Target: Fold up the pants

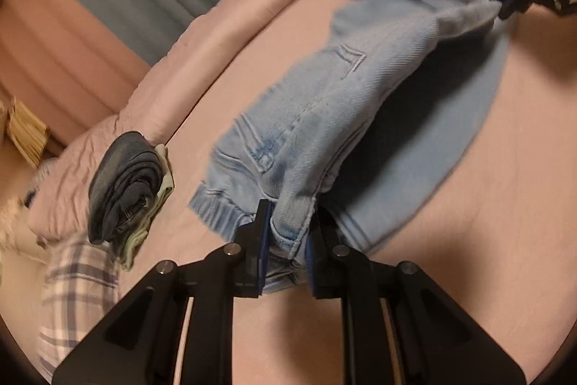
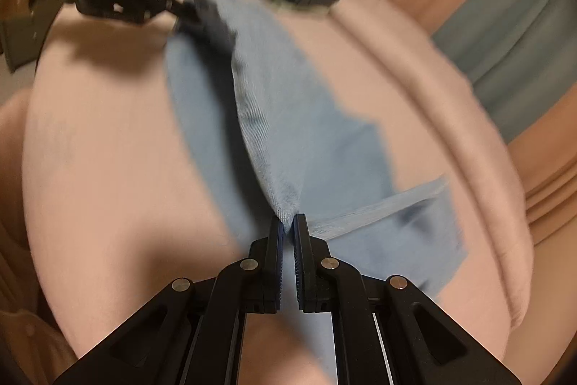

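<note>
Both angled downward over pink bed sheet [image 1: 505, 168]: left gripper [image 1: 288, 222] clamped on waistband of light blue denim pants [image 1: 342, 89], right gripper [image 2: 287, 226] pinched on a fabric fold, pants lifted mid-bed.

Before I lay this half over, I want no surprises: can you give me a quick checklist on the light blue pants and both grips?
1. Left gripper shut on the light blue pants, at the bunched waistband end: ok.
2. Right gripper pinching a thin fold of the denim: ok, though the bite looks small.
3. Raised layer hangs between both grippers, clear of the lower layer on the pink bedding: ok.
4. Edges lined up for the fold: cannot tell, the frames are blurred.
5. Folded dark stack lies apart from the pants: ok.
</note>
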{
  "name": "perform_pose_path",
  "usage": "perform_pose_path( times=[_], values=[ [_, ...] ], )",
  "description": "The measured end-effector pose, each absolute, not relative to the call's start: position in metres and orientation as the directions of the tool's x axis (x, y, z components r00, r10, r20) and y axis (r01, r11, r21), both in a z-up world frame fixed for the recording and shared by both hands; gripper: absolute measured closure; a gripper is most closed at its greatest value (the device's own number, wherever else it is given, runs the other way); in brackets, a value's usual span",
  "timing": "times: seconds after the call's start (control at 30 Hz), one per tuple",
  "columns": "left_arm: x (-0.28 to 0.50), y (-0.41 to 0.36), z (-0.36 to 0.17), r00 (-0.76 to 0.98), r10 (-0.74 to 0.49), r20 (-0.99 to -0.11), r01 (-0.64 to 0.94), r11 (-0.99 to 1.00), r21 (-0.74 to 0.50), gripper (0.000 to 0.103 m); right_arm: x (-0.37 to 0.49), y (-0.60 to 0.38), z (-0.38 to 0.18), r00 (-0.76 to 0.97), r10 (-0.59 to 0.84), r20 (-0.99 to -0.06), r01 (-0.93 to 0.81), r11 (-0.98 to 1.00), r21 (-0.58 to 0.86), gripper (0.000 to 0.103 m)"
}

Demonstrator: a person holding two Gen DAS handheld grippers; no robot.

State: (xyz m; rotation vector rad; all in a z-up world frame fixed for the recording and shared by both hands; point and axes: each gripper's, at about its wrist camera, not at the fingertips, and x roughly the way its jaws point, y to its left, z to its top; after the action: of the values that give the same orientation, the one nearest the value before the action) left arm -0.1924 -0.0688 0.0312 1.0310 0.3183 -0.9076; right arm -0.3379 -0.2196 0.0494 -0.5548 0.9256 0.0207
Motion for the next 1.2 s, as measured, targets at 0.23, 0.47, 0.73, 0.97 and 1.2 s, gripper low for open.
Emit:
perform_pose_path(
  times=[0.23, 0.47, 0.73, 0.97, 1.2],
  values=[
    [-0.194, -0.058, 0.046, 0.601, -0.520, -0.607, 0.785, 0.244, 0.569, 0.087, -0.344, -0.219, 0.057, 0.596, -0.209, -0.775, -0.232, 0.880, -0.415, 0.096],
    [-0.206, -0.052, 0.014, 0.609, -0.508, -0.610, 0.764, 0.167, 0.624, 0.084, -0.356, -0.211, 0.024, 0.543, -0.200, -0.816, -0.252, 0.888, -0.386, 0.096],
    [-0.216, -0.029, 0.056, 0.520, -0.534, -0.666, 0.850, 0.250, 0.464, 0.065, -0.377, -0.239, 0.073, 0.571, 0.002, -0.821, -0.139, 0.986, -0.094, 0.078],
    [-0.234, -0.064, 0.093, 0.390, -0.715, -0.580, 0.911, 0.390, 0.132, 0.059, -0.358, -0.266, 0.080, 0.677, 0.061, -0.733, 0.003, 0.996, 0.086, 0.078],
    [-0.237, -0.157, 0.044, 0.319, -0.646, -0.693, 0.905, 0.426, 0.020, 0.053, -0.349, -0.277, 0.045, 0.585, 0.129, -0.801, 0.033, 0.983, 0.182, 0.077]
  ],
)
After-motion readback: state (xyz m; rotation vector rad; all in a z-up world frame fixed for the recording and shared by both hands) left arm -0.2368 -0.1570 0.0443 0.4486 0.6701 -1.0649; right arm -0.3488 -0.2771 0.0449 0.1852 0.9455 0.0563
